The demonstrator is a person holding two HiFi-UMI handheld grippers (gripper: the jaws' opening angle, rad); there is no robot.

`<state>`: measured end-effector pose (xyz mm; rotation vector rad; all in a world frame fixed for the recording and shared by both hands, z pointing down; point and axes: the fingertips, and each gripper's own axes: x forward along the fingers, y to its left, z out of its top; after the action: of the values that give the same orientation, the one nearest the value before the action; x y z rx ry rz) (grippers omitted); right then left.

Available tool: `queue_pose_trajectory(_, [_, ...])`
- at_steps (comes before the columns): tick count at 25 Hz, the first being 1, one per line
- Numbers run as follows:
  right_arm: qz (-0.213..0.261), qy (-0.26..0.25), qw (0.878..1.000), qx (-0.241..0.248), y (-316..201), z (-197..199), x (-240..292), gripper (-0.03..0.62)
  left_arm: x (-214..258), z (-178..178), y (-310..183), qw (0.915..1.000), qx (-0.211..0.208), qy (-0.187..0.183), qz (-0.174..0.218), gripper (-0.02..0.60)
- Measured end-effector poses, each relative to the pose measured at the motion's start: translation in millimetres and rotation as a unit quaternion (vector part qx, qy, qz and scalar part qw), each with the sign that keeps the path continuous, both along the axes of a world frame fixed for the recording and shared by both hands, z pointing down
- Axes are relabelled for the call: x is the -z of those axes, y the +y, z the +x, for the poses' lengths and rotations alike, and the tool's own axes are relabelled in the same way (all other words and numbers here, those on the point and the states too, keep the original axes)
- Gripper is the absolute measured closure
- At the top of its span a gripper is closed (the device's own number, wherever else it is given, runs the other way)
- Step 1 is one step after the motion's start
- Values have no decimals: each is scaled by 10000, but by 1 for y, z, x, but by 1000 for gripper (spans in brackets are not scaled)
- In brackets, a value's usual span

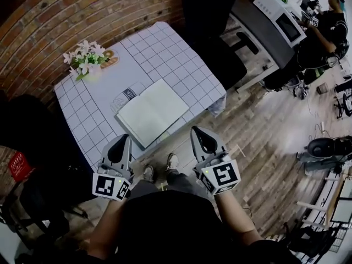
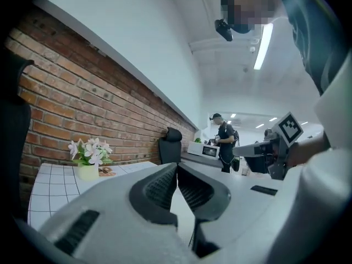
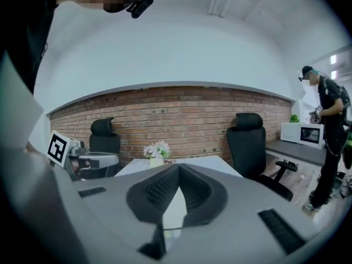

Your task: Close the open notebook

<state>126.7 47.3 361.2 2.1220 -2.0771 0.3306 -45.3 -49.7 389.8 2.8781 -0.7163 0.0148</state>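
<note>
The open notebook (image 1: pixel 153 113) lies flat with blank white pages up, near the front edge of a table covered in a white grid cloth (image 1: pixel 165 48). My left gripper (image 1: pixel 123 138) hovers just short of the notebook's near left corner, shut and empty. On the other side, my right gripper (image 1: pixel 198 130) is off the near right corner, also shut with nothing in it. Neither touches the notebook. In the left gripper view the jaws (image 2: pixel 177 167) meet at the tips. The right gripper view shows its jaws (image 3: pixel 179 170) closed too.
A pot of white flowers (image 1: pixel 85 59) stands at the table's far left corner. A printed paper (image 1: pixel 125 95) pokes out from under the notebook. Black office chairs stand behind (image 1: pixel 212 15) and left (image 1: pixel 33 131) of the table. A person (image 1: pixel 324 21) stands by a microwave (image 1: pixel 286 15) far right.
</note>
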Motion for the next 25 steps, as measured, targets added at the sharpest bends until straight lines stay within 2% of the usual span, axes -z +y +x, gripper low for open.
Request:
queue_pose_trajectory(5, [-130, -404, 9983, 390, -34, 34, -40, 580, -21, 6, -10, 9990, 400, -126, -152, 554])
queue_pose_trajectory(11, [-547, -496, 9941, 790, -77, 55, -88, 563, -52, 3, -20, 9941, 900, -499, -333, 554])
queue_pose_trajectory(17, [-1148, -476, 9869, 1026, -107, 69, -148, 476, -66, 3, -25, 9897, 1190, -676, -410, 554])
queue_pose_trajectory(25, [-1630, -431, 9792, 1132, -140, 88, -198, 428, -89, -11, -23, 9828, 1519, -834, -644, 554])
